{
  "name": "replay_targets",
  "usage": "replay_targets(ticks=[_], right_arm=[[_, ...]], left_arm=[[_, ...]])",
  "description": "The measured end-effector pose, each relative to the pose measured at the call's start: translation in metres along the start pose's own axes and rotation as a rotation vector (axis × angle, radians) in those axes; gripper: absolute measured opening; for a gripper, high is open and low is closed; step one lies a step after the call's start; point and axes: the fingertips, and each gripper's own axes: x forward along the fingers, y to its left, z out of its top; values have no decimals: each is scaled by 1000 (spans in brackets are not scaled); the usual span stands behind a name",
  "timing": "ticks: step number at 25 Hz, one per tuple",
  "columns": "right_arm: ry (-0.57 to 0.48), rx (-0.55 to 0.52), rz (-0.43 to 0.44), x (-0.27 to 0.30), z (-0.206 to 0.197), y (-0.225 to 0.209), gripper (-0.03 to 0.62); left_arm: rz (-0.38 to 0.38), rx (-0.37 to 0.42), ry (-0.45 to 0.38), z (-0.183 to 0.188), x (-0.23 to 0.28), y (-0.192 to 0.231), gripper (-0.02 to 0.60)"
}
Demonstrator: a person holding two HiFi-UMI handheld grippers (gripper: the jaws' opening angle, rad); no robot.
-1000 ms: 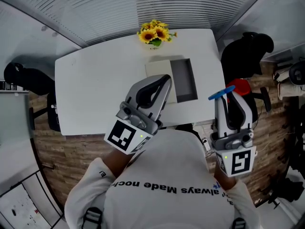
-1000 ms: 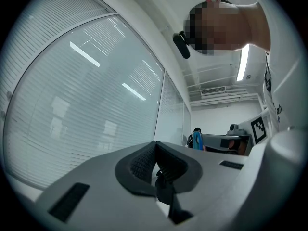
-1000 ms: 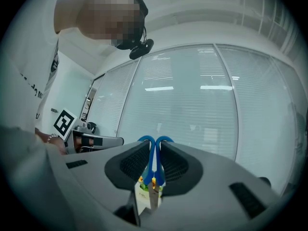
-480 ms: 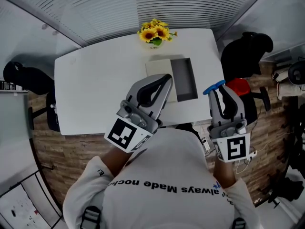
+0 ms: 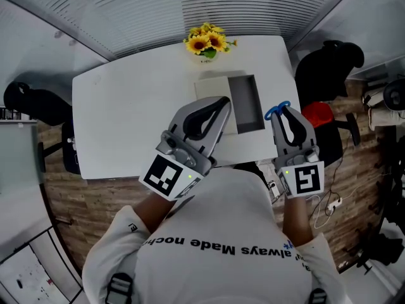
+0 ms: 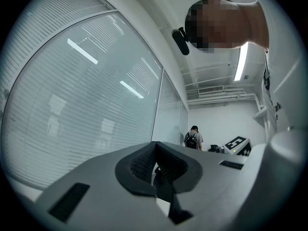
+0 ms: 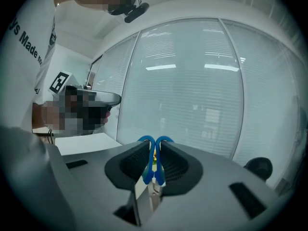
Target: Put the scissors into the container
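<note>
The room is glazed all round: glass walls hung with slatted blinds (image 5: 240,5) fill the 12 o'clock half of the head view, and the same blinds (image 6: 72,105) fill most of the left gripper view under a white ceiling with strip lights (image 6: 241,61). A wood-plank floor (image 5: 95,208) surrounds a large white table (image 5: 126,113). 2 black chairs stand by it, 1 at its 9 o'clock end (image 5: 38,103) and 1 at its 3 o'clock end (image 5: 326,65). A person with a backpack (image 6: 193,137) stands far off.

On the table, toward its 3 o'clock side, the open container (image 5: 247,106) shows a grey inside, with a pale flap along its 9 o'clock edge. A bunch of sunflowers (image 5: 207,42) sits at the table's 12 o'clock edge.

The left gripper (image 5: 219,102) is over the table at the container's 8 o'clock; its jaws meet at the tips with nothing between them (image 6: 155,147). The right gripper (image 5: 283,108) shows just at the container's 3 o'clock, near the table's edge. It is clamped on the scissors (image 5: 277,111), blue handle loops (image 7: 153,163) poking past the fingertips and the blades running back between the pads.
</note>
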Motion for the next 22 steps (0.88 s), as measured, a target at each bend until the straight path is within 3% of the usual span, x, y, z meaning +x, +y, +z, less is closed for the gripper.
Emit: replay_targets(ticks=[22], right_arm=[[124,27,15,41,-59,5,80]], left_arm=[[-4,-10,9,-5,0,7,20]])
